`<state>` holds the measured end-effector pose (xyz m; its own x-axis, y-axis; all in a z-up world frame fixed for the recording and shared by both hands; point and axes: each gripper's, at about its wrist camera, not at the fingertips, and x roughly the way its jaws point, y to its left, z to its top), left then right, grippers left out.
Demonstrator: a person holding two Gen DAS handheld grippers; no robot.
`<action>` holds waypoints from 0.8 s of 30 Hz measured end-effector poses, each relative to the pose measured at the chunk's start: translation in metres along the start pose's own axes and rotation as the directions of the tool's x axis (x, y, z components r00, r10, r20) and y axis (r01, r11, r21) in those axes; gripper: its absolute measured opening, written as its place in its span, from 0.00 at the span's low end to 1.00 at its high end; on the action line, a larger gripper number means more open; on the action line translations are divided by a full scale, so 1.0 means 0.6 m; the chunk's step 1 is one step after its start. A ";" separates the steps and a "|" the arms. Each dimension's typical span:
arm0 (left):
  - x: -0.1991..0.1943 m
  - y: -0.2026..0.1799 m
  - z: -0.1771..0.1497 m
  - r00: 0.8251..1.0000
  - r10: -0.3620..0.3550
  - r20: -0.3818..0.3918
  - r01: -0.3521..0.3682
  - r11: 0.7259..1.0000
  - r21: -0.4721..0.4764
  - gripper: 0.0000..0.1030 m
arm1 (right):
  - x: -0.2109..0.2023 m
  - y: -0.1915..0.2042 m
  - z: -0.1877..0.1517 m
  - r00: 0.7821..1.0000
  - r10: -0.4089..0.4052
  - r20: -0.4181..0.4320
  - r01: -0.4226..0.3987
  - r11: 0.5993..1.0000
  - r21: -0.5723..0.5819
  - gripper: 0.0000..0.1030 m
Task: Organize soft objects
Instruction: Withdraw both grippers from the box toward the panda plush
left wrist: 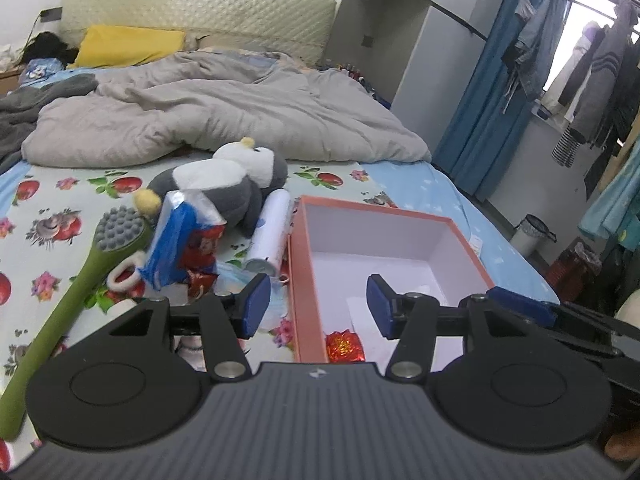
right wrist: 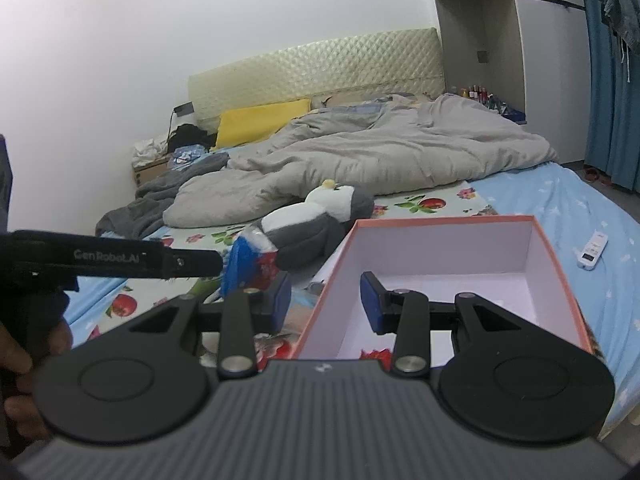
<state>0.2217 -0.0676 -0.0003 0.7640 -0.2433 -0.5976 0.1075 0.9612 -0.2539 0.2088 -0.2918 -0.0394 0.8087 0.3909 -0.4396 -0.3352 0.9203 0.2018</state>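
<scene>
Partly hidden behind tongs (left wrist: 318,306): red wrapper (left wrist: 344,347)

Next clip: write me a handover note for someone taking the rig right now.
Left gripper: open, empty, over the box's left wall.
Right gripper: open, empty, at the same wall.
Orange box on the bed: holds only a red foil-wrapped item.
Still outside, left of the box: plush penguin, blue-and-red packet, white roll, green brush.
Left to do, probably: box the penguin and other soft things.
</scene>
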 end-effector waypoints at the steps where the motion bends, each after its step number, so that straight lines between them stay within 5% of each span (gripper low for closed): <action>1: -0.004 0.006 -0.003 1.000 0.001 0.000 -0.001 1.000 -0.005 0.58 | -0.001 0.005 -0.003 1.000 0.006 -0.001 -0.006 1.000 0.000 0.40; 24: -0.050 0.098 -0.117 0.993 0.084 -0.081 -0.088 0.995 -0.043 0.59 | 0.010 0.081 -0.104 0.985 -0.004 -0.172 -0.004 0.999 -0.046 0.40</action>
<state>0.1605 -0.0128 -0.0510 0.7162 -0.1712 -0.6766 0.0122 0.9723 -0.2332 0.1673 -0.2437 -0.0872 0.7146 0.3840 -0.5847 -0.3600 0.9185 0.1633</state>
